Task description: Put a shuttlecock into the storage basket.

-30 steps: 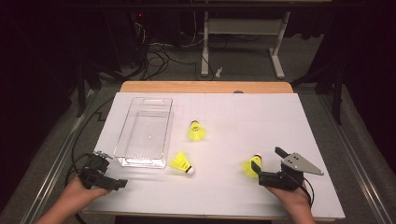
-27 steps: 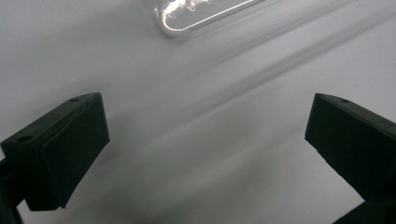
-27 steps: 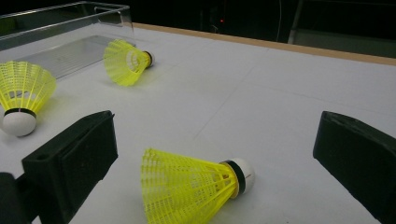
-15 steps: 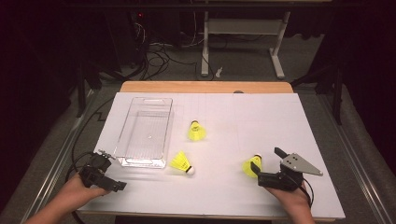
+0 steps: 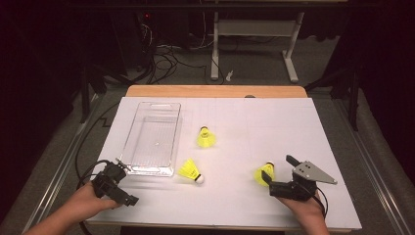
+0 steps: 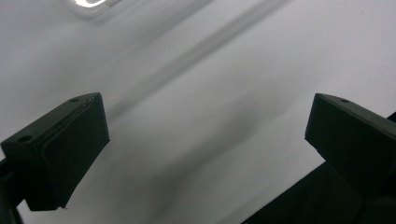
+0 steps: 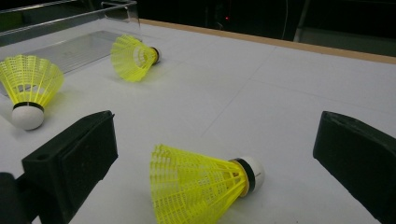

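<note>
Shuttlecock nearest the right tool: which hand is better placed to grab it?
Right. The right tool is open with that shuttlecock lying between its jaws; the left tool sits by the clear tray.

Tray (image 5: 151, 139) on the table's (image 5: 274, 122) left half. Three shuttlecocks lie right of it: one (image 5: 206, 137) beside its far end, one (image 5: 190, 171) off its near corner, apparently not touching. Third (image 5: 265, 173) lies farthest right, between the right gripper's (image 5: 276, 176) jaws.

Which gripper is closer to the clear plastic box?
Left. The left gripper sits just off the clear box's near corner; the right gripper is far across the table.
</note>
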{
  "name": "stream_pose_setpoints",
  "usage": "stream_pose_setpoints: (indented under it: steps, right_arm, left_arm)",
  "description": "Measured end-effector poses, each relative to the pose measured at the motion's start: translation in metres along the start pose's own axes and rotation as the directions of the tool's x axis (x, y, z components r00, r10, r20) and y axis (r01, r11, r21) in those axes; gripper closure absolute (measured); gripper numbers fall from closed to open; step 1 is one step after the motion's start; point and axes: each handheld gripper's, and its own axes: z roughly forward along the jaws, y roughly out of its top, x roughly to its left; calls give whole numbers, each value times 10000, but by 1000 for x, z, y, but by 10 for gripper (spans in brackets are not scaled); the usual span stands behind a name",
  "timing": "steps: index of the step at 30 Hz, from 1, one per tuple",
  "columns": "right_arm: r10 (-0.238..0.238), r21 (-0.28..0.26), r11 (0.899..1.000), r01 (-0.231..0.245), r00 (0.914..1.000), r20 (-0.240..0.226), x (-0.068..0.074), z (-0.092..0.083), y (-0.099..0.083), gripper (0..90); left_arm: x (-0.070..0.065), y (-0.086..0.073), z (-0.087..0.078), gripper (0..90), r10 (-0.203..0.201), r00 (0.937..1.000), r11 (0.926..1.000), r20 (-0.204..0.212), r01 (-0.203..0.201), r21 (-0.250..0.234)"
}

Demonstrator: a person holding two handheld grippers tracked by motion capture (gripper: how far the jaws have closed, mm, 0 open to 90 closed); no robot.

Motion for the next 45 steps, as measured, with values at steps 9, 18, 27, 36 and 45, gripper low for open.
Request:
stream_pose_setpoints:
  steps: [9, 18, 27, 36, 45]
  right_arm:
    - [-13, -11, 10000, 13, 10000, -21, 0, 0, 0, 4]
    - [17, -29, 10000, -17, 10000, -25, 0, 0, 1, 4]
    - [22, -40, 10000, -22, 10000, -39, 0, 0, 1, 4]
    - [-30, -51, 10000, 30, 10000, -38, 1, 0, 1, 4]
    - [-58, -41, 10000, 58, 10000, -72, 4, 2, 1, 4]
  left_arm:
    - [-15, -3, 4, 6, 344, 9993, 9982, 122, -350, 492]
    - [-31, -4, 6, 6, 679, 9972, 9937, 305, -703, 867]
    - [-48, -2, 9, 6, 1264, 9907, 9839, 501, -1316, 1209]
    - [-100, -8, 16, 6, -4482, 8523, 8878, -2697, 4596, -228]
    - [-114, -7, 12, 6, -3880, 8923, 9148, -2309, 4034, 216]
